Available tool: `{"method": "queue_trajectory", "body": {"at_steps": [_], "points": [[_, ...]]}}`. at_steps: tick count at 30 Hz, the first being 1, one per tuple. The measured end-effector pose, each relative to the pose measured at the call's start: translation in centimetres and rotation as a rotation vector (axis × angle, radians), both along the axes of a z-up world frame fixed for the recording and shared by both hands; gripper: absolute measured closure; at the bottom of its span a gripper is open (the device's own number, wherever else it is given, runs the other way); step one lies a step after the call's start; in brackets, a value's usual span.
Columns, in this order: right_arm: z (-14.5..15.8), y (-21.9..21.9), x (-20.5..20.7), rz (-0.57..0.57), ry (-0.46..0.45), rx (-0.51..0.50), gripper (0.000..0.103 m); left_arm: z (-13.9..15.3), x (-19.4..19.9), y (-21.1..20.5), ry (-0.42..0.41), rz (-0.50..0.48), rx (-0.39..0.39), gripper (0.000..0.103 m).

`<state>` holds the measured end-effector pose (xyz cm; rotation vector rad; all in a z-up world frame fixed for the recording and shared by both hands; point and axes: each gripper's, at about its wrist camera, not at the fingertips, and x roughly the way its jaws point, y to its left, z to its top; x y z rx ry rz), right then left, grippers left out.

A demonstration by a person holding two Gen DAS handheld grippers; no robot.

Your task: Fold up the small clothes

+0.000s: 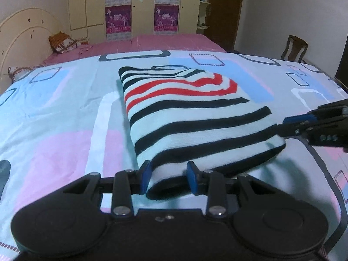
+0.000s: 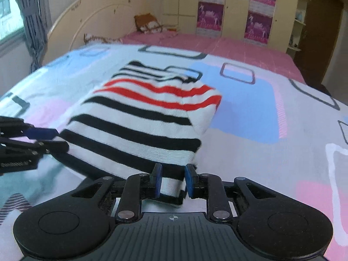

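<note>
A small striped garment (image 1: 191,113), white with black and red stripes, lies folded over on the patterned bedsheet (image 1: 54,113). My left gripper (image 1: 168,177) has its blue pads on either side of the garment's near folded edge, at its left corner. My right gripper (image 2: 171,180) has its pads around the near edge at the right corner of the garment (image 2: 141,119). Both near corners are lifted slightly off the sheet. The right gripper shows in the left wrist view (image 1: 289,126), and the left gripper shows in the right wrist view (image 2: 54,139).
The patterned sheet covers the near part of a bed with a pink cover (image 1: 163,43) behind. A cream headboard (image 2: 97,13) and pillows (image 2: 150,25) lie at the far left. A wardrobe with posters (image 1: 143,4) stands behind. A wooden chair (image 1: 293,47) stands right.
</note>
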<state>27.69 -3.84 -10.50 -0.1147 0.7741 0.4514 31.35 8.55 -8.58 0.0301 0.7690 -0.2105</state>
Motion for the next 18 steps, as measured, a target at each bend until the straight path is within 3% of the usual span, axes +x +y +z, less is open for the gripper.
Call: {"method": "queue_trajectory", "body": {"at_steps": [5,7,9,10,11,12,14,18], "points": [[2.3,-1.7,-2.7,-0.034,-0.03,0.059,0.08,1.8,-1.9,-0.8,-0.045,0.009,-0.002,0.067],[3.3,-2.5,-3.7,-0.058,-0.042,0.088,0.08,3.1,-3.2,-1.4,-0.077,0.011,-0.001,0.056],[4.3,-3.5,-4.9,-0.08,-0.04,0.126,0.08,4.3,-4.7,-1.9,-0.11,0.014,0.006,0.03],[4.7,-3.9,-5.3,-0.093,-0.034,0.136,0.062,4.9,-5.5,-2.0,-0.13,0.025,0.008,0.018],[5.1,-4.3,-6.0,-0.114,-0.036,0.143,0.038,5.5,-6.5,-2.2,-0.156,0.049,0.012,0.0],[5.6,-4.7,-6.9,-0.137,-0.061,0.153,0.001,6.1,-7.7,-2.3,-0.186,0.075,0.017,0.0],[6.5,-5.4,-8.8,-0.156,-0.111,0.172,0.0,7.1,-9.8,-2.6,-0.206,0.095,0.022,0.0],[7.5,-6.3,-12.0,-0.194,-0.095,0.164,0.0,8.4,-13.5,-2.4,-0.179,0.145,-0.022,0.0]]}}
